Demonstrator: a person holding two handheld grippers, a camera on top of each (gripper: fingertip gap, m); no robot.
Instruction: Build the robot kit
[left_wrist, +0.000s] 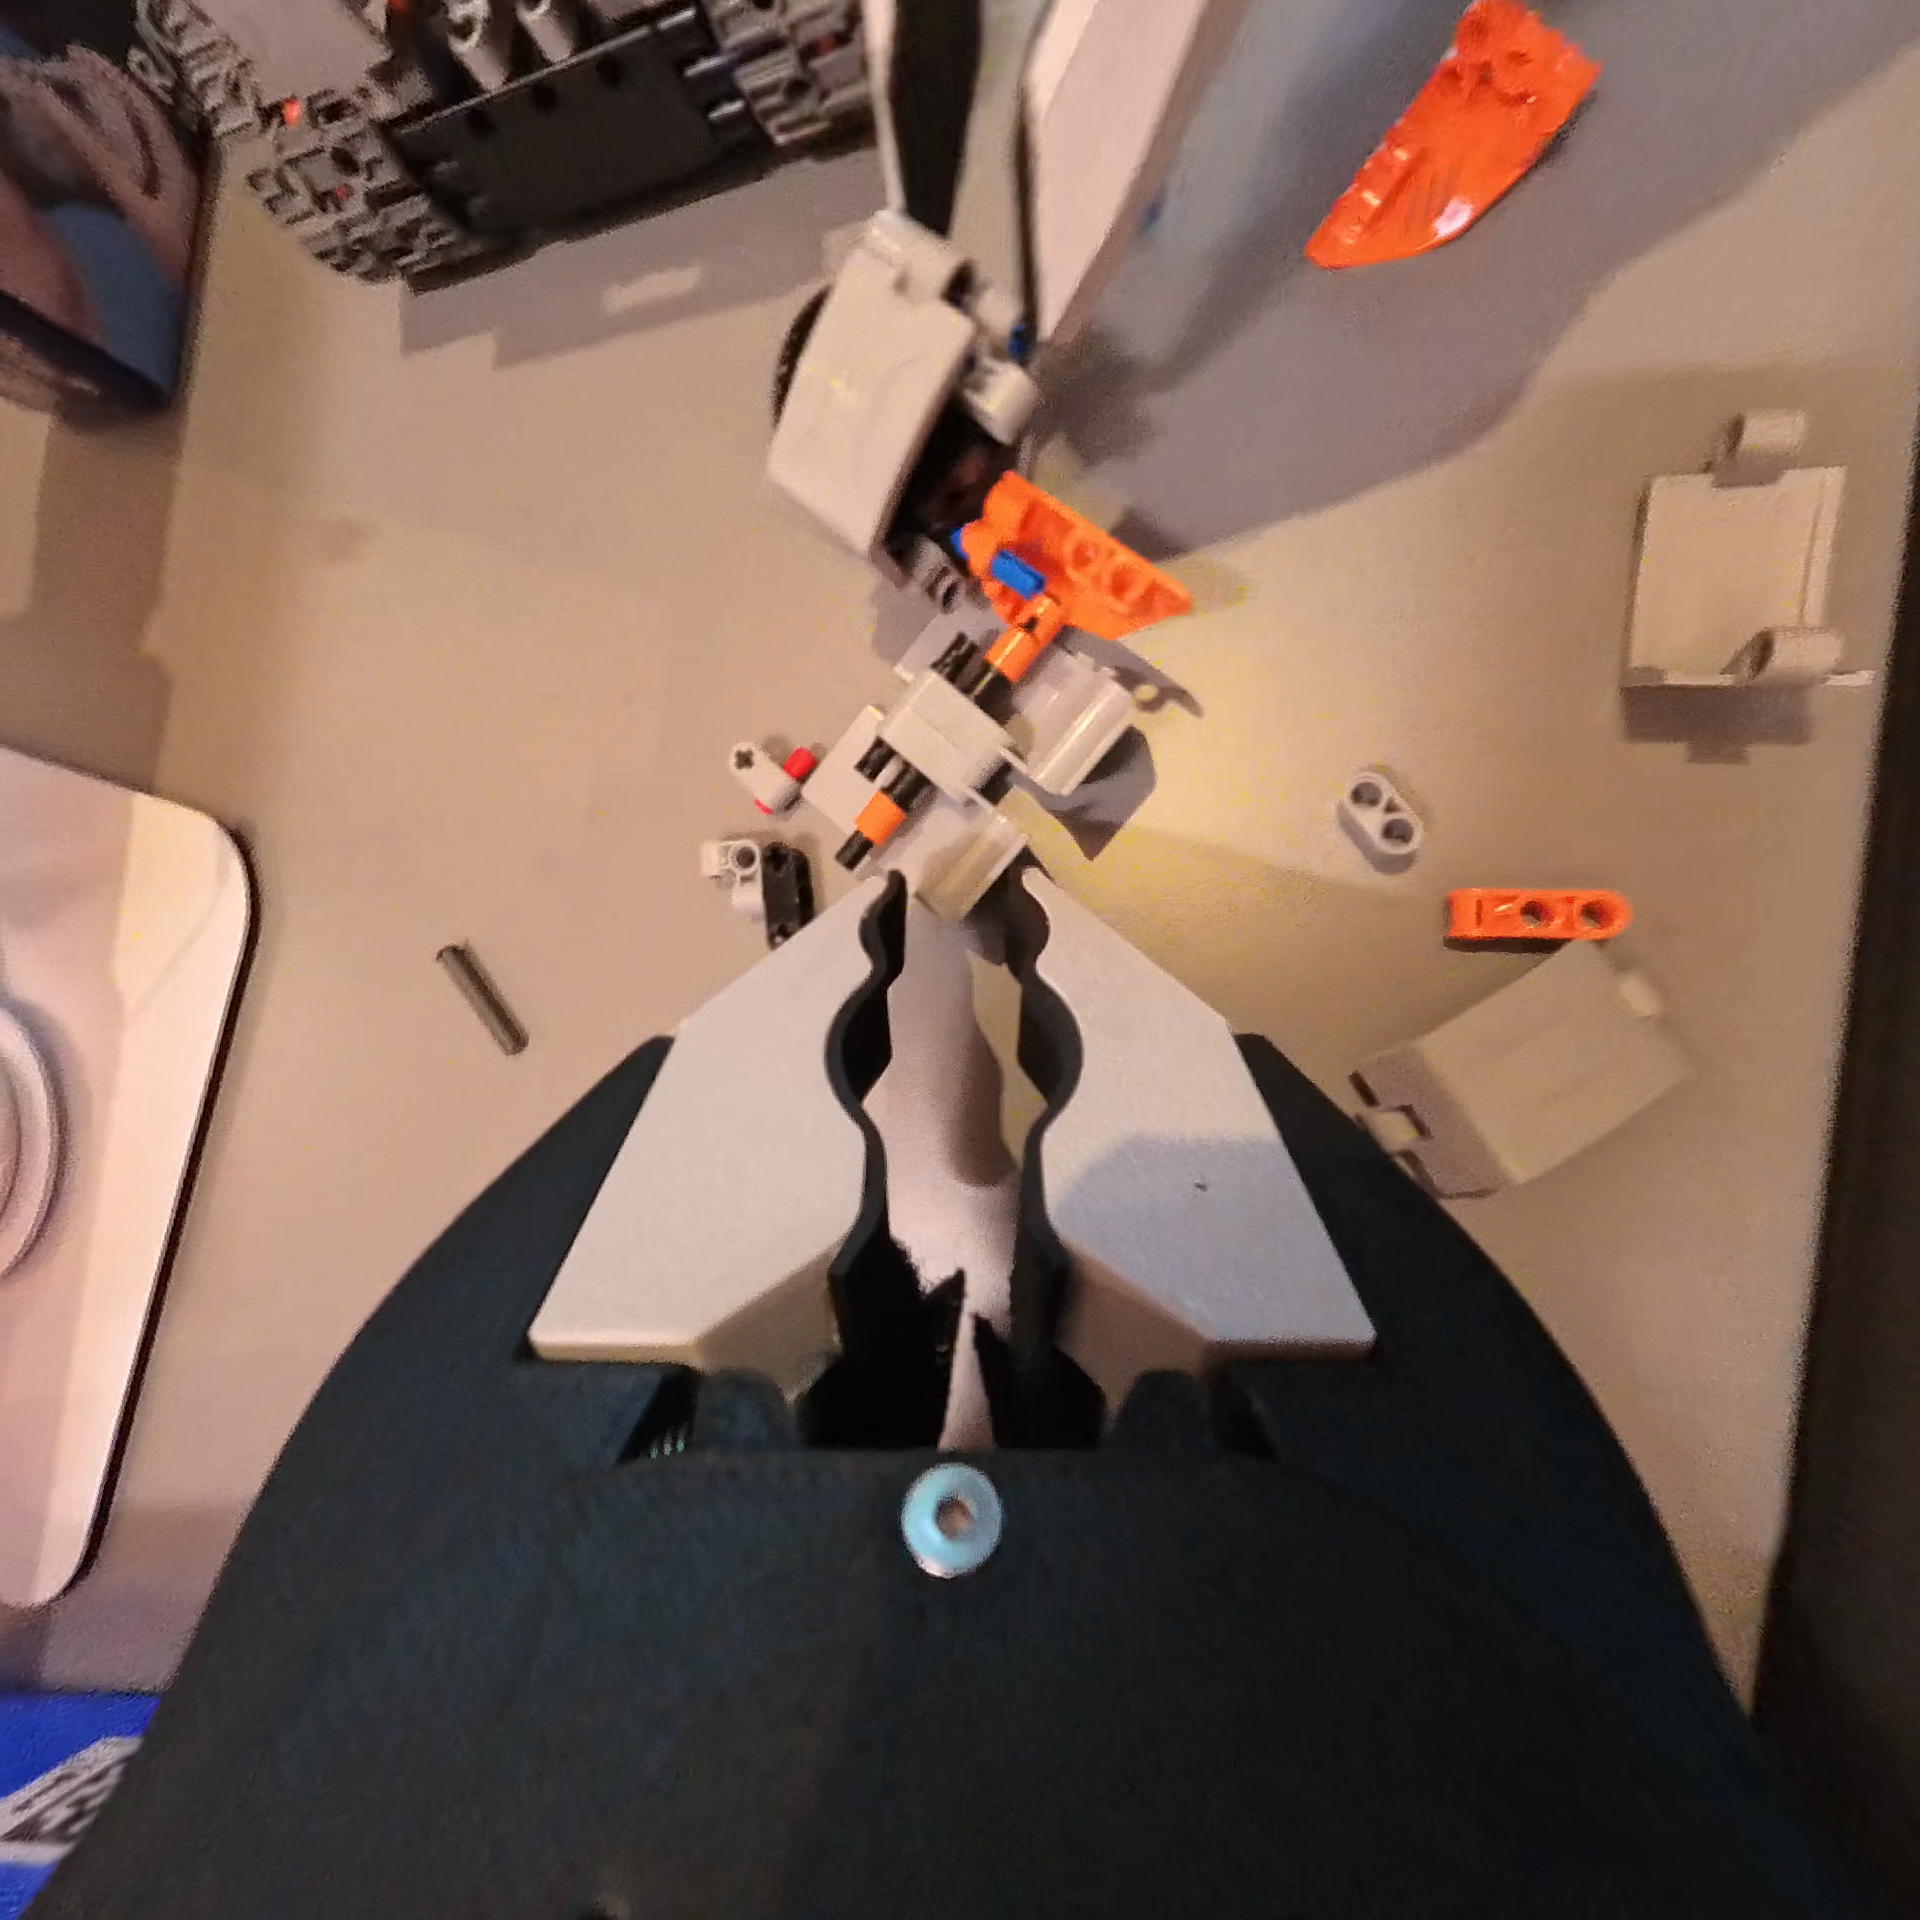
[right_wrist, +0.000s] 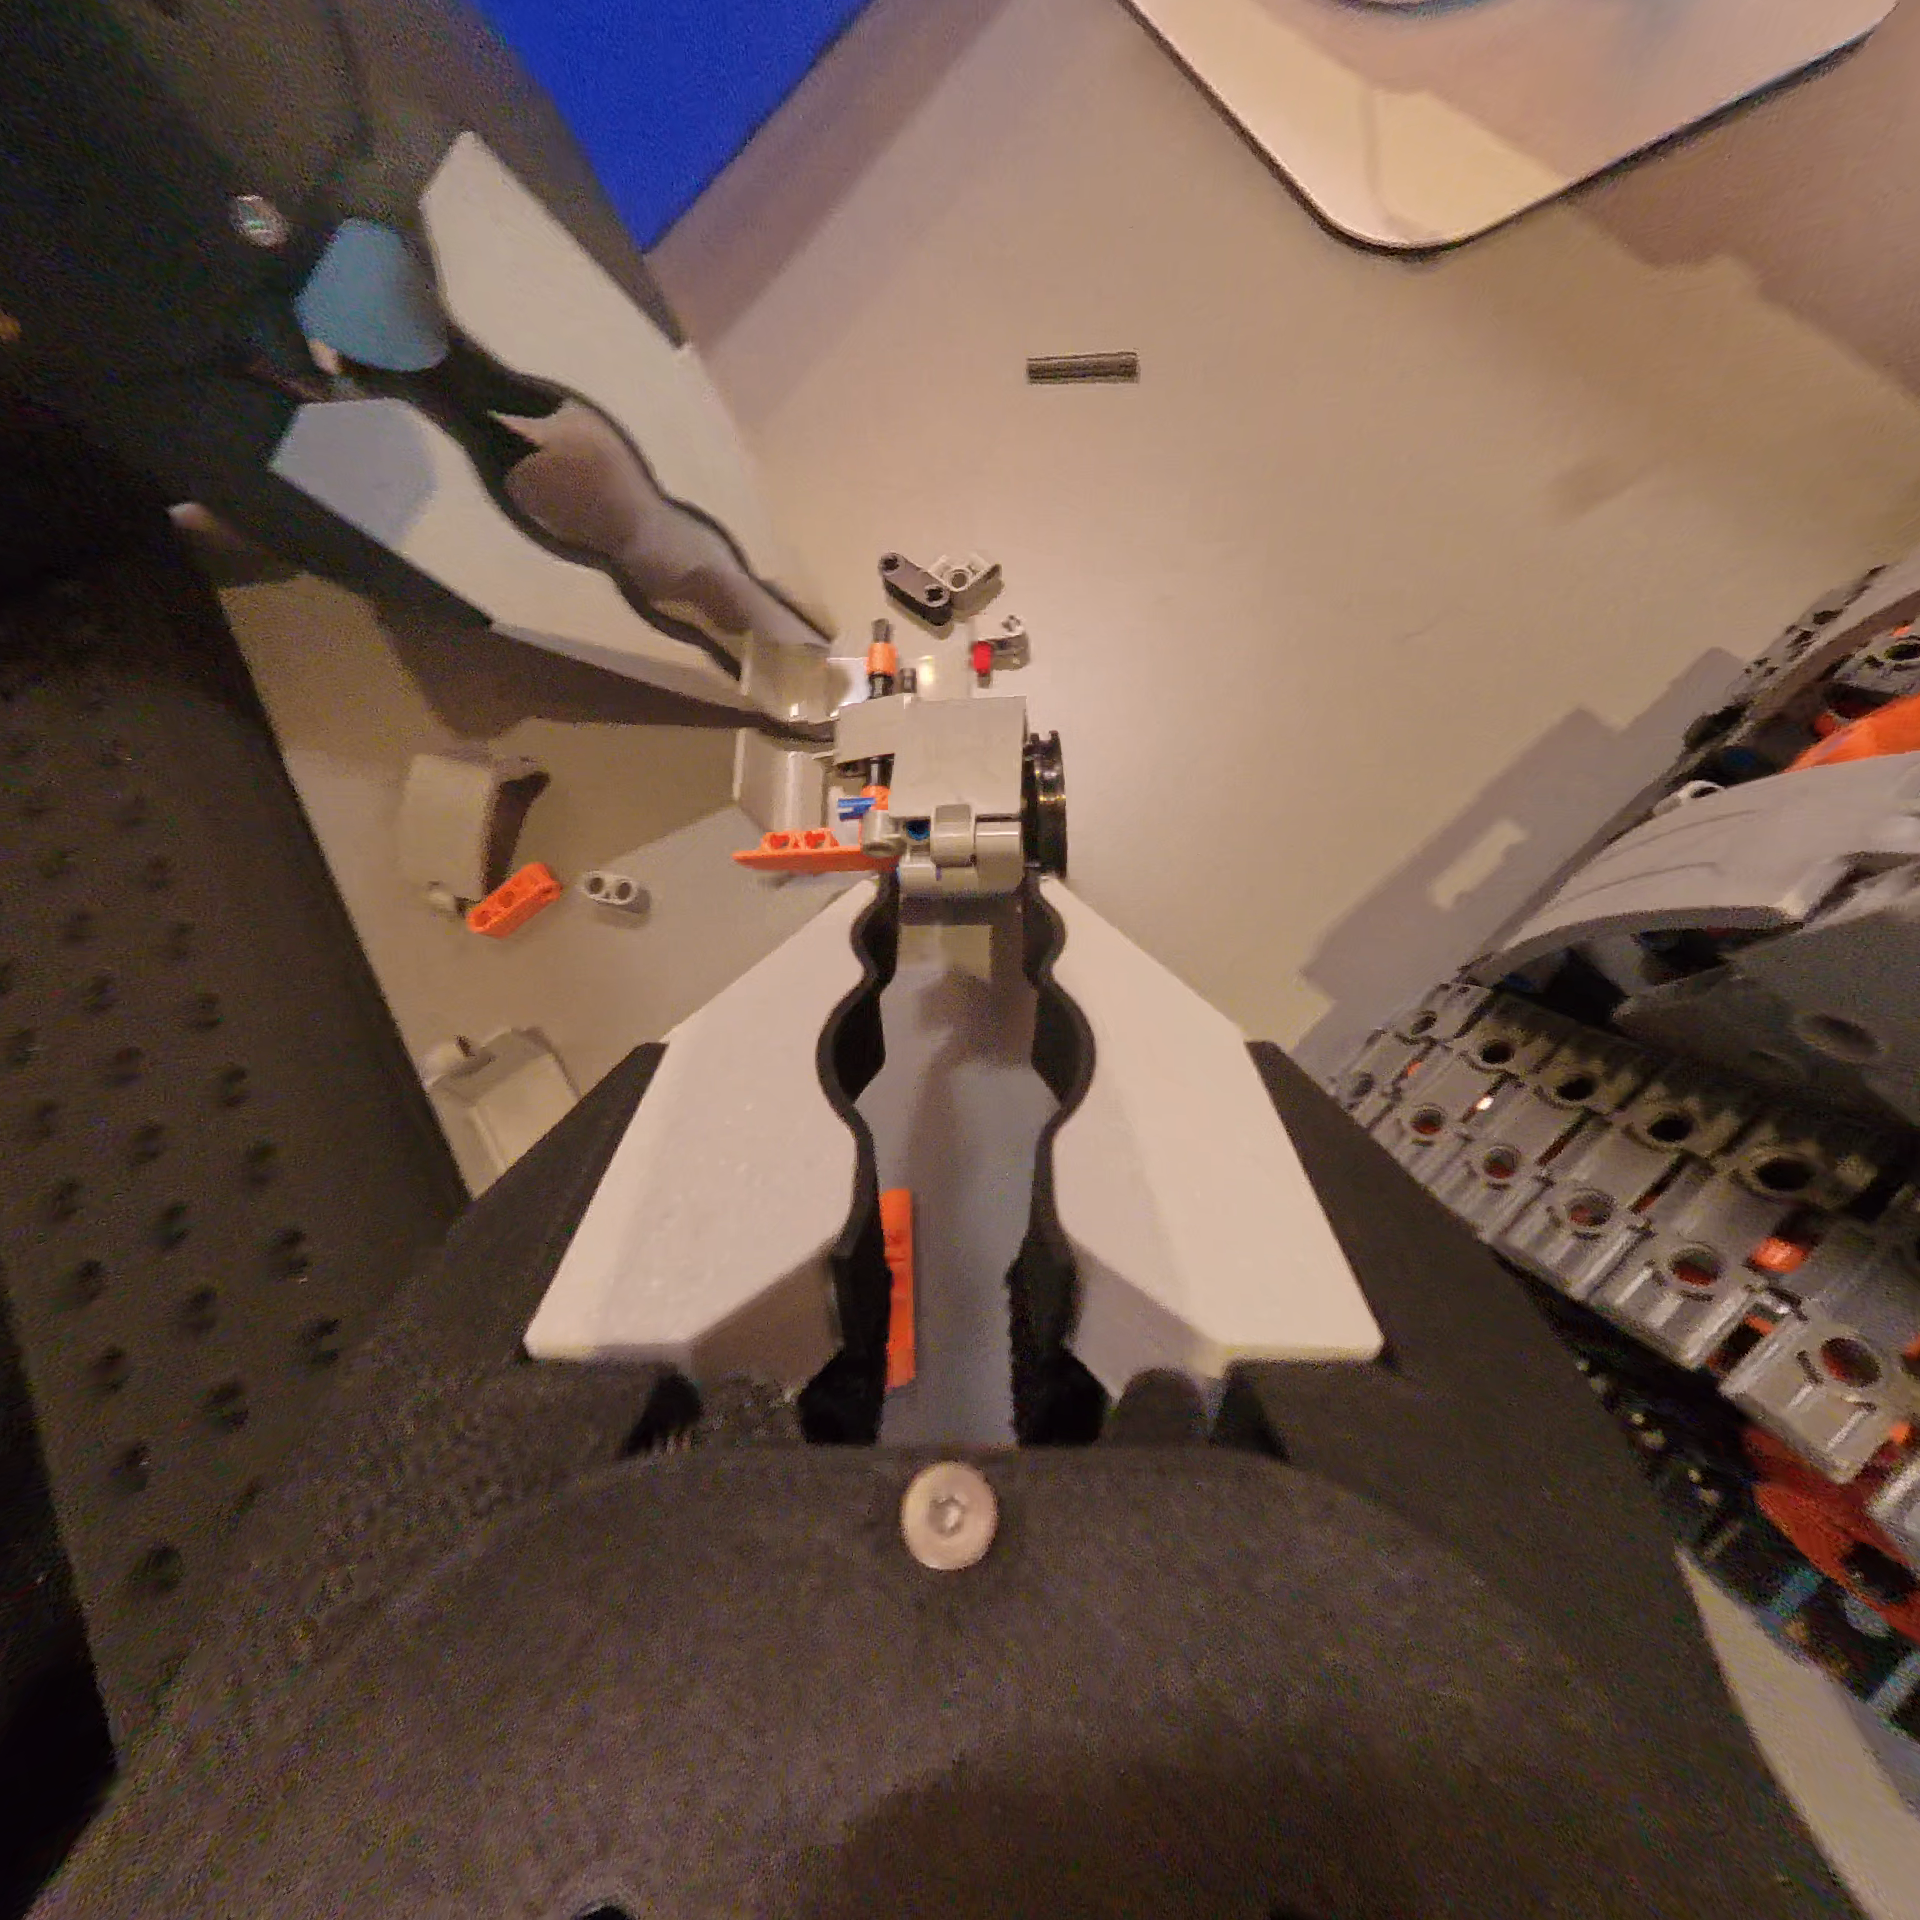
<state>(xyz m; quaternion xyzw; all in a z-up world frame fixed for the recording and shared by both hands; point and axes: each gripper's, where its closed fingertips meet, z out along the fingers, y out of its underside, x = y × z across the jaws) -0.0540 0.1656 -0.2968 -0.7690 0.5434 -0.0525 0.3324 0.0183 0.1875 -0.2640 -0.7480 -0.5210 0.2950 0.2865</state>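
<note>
- The left claw (left_wrist: 961, 894) is clamping one end of a grey, orange and black brick assembly (left_wrist: 935, 769), its tips pinching a light grey block.
- The right claw (right_wrist: 961, 894) is gripping the opposite end of the same assembly, beside a black wheel (right_wrist: 1044, 800).
- The assembly is hanging above the beige table (left_wrist: 468, 623), between both claws.
- Small loose pieces are lying just beside it: a black pin (left_wrist: 483, 997), a grey two-hole link (left_wrist: 1382, 821) and an orange beam (left_wrist: 1538, 914).
- A large grey and black tracked model (right_wrist: 1662, 1143) is sitting at the table edge, near the right claw.
- An orange curved panel (left_wrist: 1455, 156) is lying well apart.
</note>
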